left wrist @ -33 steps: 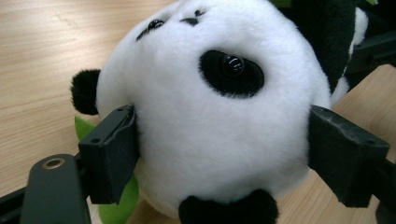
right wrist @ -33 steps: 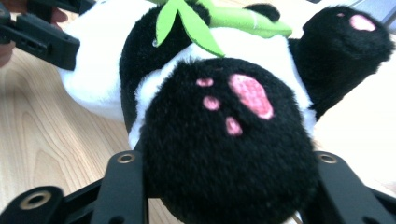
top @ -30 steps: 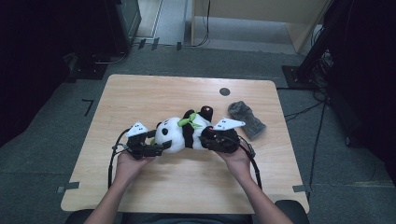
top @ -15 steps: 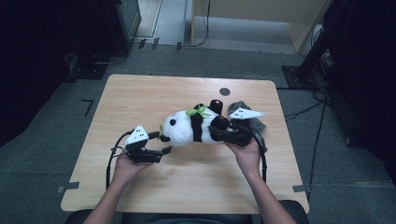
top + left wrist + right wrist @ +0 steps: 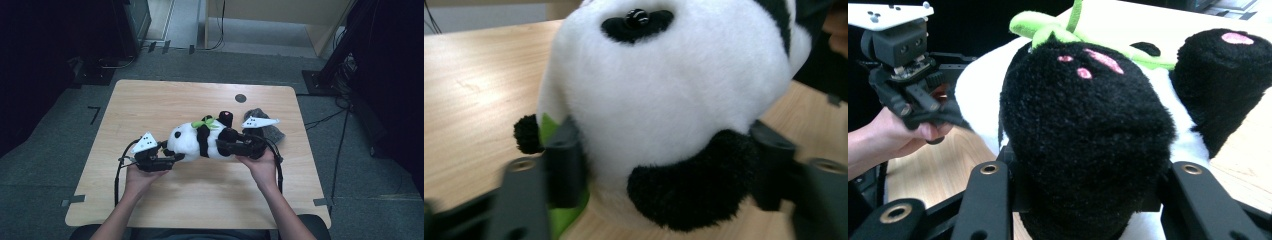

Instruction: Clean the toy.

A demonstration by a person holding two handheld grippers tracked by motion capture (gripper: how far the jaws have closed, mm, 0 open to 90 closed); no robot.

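A black and white panda plush (image 5: 190, 141) with a green ribbon lies across the middle of the table (image 5: 150, 100), head to the left. My left gripper (image 5: 174, 158) reaches its head from the left. In the left gripper view the jaws have just been closing, and the pads (image 5: 566, 165) press into the white head (image 5: 664, 90) and a black ear. My right gripper (image 5: 223, 148) is shut on a black foot (image 5: 1083, 115) with pink marks, one jaw on each side (image 5: 1083, 200). The left gripper (image 5: 948, 117) and its hand appear in the right gripper view at far left.
A grey crumpled cloth (image 5: 269, 131) lies just behind the right gripper. A small dark round spot (image 5: 240, 98) marks the table near its far edge. Dark furniture and cables stand on the floor around the table.
The right gripper has carried the panda a little to the right and up. The left gripper's jaws have narrowed around the panda's head.
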